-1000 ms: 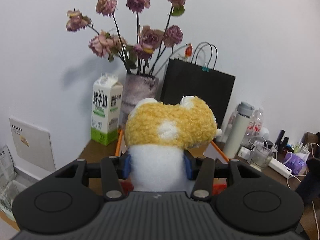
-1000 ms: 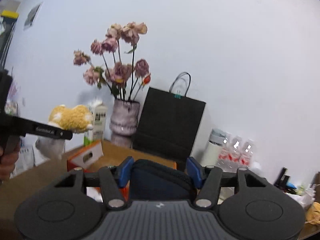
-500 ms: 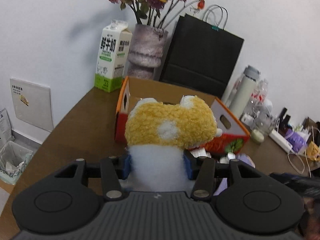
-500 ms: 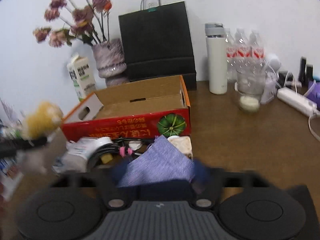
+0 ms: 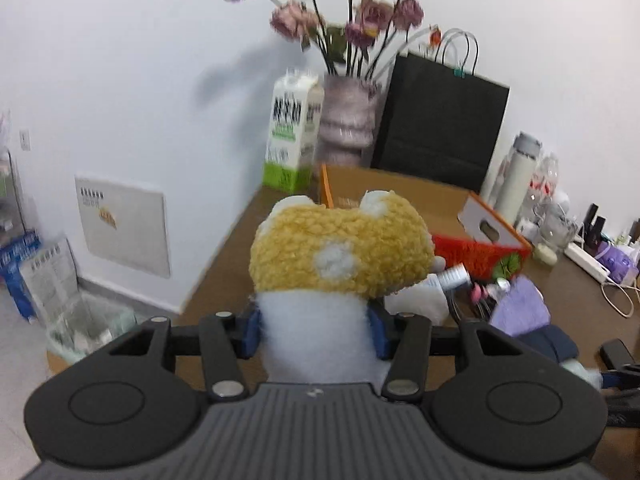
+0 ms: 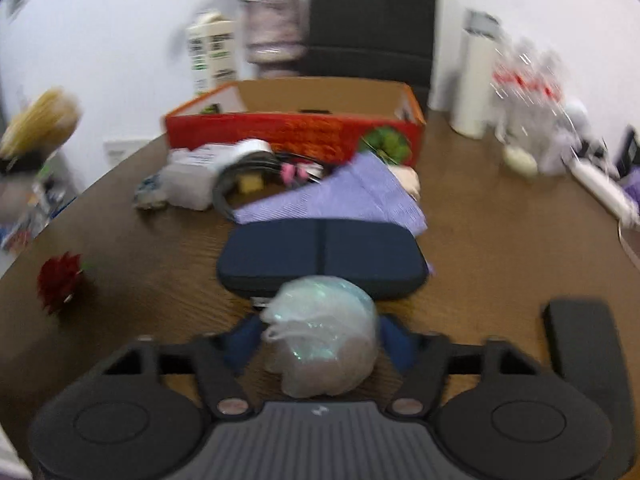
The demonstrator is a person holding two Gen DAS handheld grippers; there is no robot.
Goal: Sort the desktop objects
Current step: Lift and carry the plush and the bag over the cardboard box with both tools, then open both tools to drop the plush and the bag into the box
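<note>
Since a second earlier, the navy pouch (image 6: 322,256) had left the right gripper (image 6: 320,344) and lay on the counter (image 6: 500,248) in front of the red box (image 6: 296,136). Its fingers (image 6: 394,342) had just been closing around a clear plastic bag (image 6: 322,344); whether they pressed it I could not tell. Left gripper (image 5: 314,332) fingers clamped the plush toy (image 5: 340,248) near the box. Lettering on the milk carton (image 5: 294,132) was blurred. Bare counter lay left of the pouch.
</note>
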